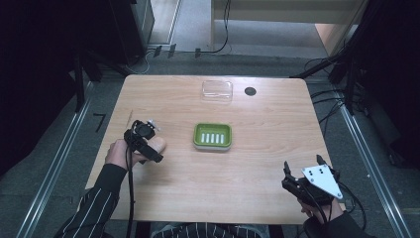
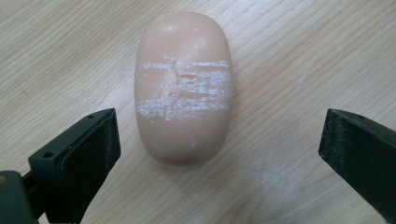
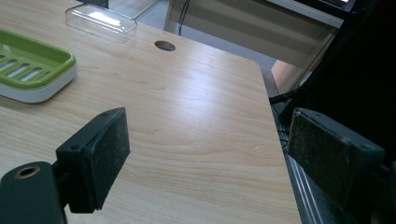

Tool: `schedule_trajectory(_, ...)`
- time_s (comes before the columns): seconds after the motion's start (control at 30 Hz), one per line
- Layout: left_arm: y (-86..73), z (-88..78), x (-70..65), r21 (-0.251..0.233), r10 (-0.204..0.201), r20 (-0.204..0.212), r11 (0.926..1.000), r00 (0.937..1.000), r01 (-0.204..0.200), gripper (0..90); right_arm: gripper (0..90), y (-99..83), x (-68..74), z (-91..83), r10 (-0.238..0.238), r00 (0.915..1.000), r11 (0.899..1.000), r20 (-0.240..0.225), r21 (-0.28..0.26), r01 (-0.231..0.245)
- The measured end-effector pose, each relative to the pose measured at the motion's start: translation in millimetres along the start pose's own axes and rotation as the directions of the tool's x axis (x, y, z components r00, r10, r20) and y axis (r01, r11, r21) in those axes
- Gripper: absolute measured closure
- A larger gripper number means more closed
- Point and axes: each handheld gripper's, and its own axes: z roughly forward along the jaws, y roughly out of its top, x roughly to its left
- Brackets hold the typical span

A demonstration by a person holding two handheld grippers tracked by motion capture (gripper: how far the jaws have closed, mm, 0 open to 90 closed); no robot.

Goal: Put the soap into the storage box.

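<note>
A peach oval soap bar (image 2: 183,88) with white scuff lines lies flat on the wooden table (image 2: 299,56). My left gripper (image 2: 219,140) hovers right over it, open wide, one jaw on each side of the bar and neither touching it. From above, the left gripper (image 1: 147,147) is at the table's left, with the soap (image 1: 158,144) peeking out beneath it. A green slotted soap dish (image 1: 213,136) on a white base sits mid-table, empty. At the front right corner my right gripper (image 1: 302,167) is open and holds nothing; its jaws (image 3: 208,140) point across bare wood.
A clear plastic lid (image 1: 217,91) lies at the back of the table beside a round cable hole (image 1: 250,91). The green dish (image 3: 32,70) and lid (image 3: 100,21) are far left of the right gripper. Cables and dark stands ring the table.
</note>
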Motion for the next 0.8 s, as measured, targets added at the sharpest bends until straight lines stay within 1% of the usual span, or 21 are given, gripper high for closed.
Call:
schedule_trajectory(0.03,0.0,0.0,0.0,0.000,0.000,0.000,1.0000,1.0000,0.000,0.0,13.6,0.0,0.3,0.0,0.000,1.0000,1.000,-0.003,0.003,0.000)
schedule_trajectory(0.07,2.2,2.8,3.7,0.001,-0.007,0.005,1.0000,1.0000,0.007,0.0,13.6,0.2,0.4,0.2,-0.011,0.9999,1.000,-0.005,0.000,0.011)
schedule_trajectory(0.13,4.1,4.8,6.1,0.000,-0.005,0.004,1.0000,1.0000,0.005,0.0,13.6,0.2,1.3,0.2,-0.014,0.9999,1.000,-0.008,0.005,0.014)
schedule_trajectory(0.17,4.8,5.0,6.7,-0.001,-0.011,0.010,0.9999,0.9999,0.011,0.0,13.6,0.2,1.2,-0.1,-0.011,0.9999,1.000,-0.008,0.002,0.011)
schedule_trajectory(0.2,5.6,5.3,7.2,-0.001,-0.007,0.014,1.0000,0.9999,0.007,0.0,13.6,0.2,0.7,-0.3,-0.006,0.9999,1.000,-0.008,-0.002,0.006)
schedule_trajectory(0.23,6.7,5.5,7.6,0.001,-0.001,0.007,1.0000,1.0000,0.001,0.0,13.6,0.1,0.1,0.1,-0.004,1.0000,1.000,-0.004,0.000,0.004)
schedule_trajectory(0.27,7.7,6.7,7.5,-0.006,-0.003,0.007,1.0000,1.0000,0.003,0.0,13.6,0.2,0.0,0.3,0.000,1.0000,1.000,-0.004,0.001,0.000)
schedule_trajectory(0.3,9.0,7.8,7.9,0.006,0.006,0.007,1.0000,1.0000,-0.006,0.0,13.6,0.3,0.2,0.5,-0.002,1.0000,1.000,-0.005,0.001,0.002)
schedule_trajectory(0.37,10.1,9.0,7.3,0.008,0.001,0.010,1.0000,0.9999,-0.001,0.0,13.6,0.5,1.1,0.4,-0.010,0.9999,1.000,-0.010,0.002,0.010)
schedule_trajectory(0.4,12.2,11.1,6.2,0.013,0.009,0.011,0.9999,0.9999,-0.009,0.0,13.6,0.6,1.2,0.5,-0.010,0.9999,1.000,-0.010,0.001,0.010)
schedule_trajectory(0.43,13.3,11.1,6.7,0.018,0.017,-0.002,0.9997,0.9998,-0.017,0.0,13.6,0.6,1.0,0.6,-0.008,0.9999,1.000,-0.008,0.003,0.009)
schedule_trajectory(0.47,14.1,11.1,7.5,0.017,0.017,-0.007,0.9997,0.9998,-0.016,0.0,13.6,0.6,0.7,0.6,-0.007,0.9999,1.000,-0.009,0.003,0.007)
schedule_trajectory(0.57,15.3,12.5,9.6,0.014,0.009,0.002,0.9999,1.0000,-0.009,0.0,13.6,0.5,0.7,0.4,-0.005,1.0000,1.000,-0.009,0.000,0.005)
schedule_trajectory(0.6,17.6,13.5,12.3,0.014,0.011,-0.003,0.9998,0.9999,-0.011,1.2,13.6,0.5,0.6,0.6,-0.010,0.9999,1.000,-0.007,0.001,0.010)
schedule_trajectory(0.7,19.4,16.6,14.5,0.018,0.014,0.000,0.9998,0.9999,-0.014,4.3,13.6,0.4,0.7,0.4,-0.007,0.9999,1.000,-0.008,0.001,0.007)
schedule_trajectory(0.73,20.5,20.1,16.2,0.031,0.019,0.003,0.9993,0.9998,-0.019,5.7,13.6,0.4,0.0,0.4,-0.001,1.0000,1.000,-0.004,-0.001,0.001)
schedule_trajectory(0.77,20.5,20.1,16.2,0.031,0.019,0.003,0.9993,0.9998,-0.019,9.3,13.6,0.4,0.0,0.4,-0.001,1.0000,1.000,-0.004,0.000,0.001)
schedule_trajectory(0.8,20.8,22.8,18.7,0.021,0.015,0.009,0.9997,0.9999,-0.015,12.0,13.6,0.5,0.4,0.2,0.002,1.0000,1.000,-0.005,0.000,-0.002)
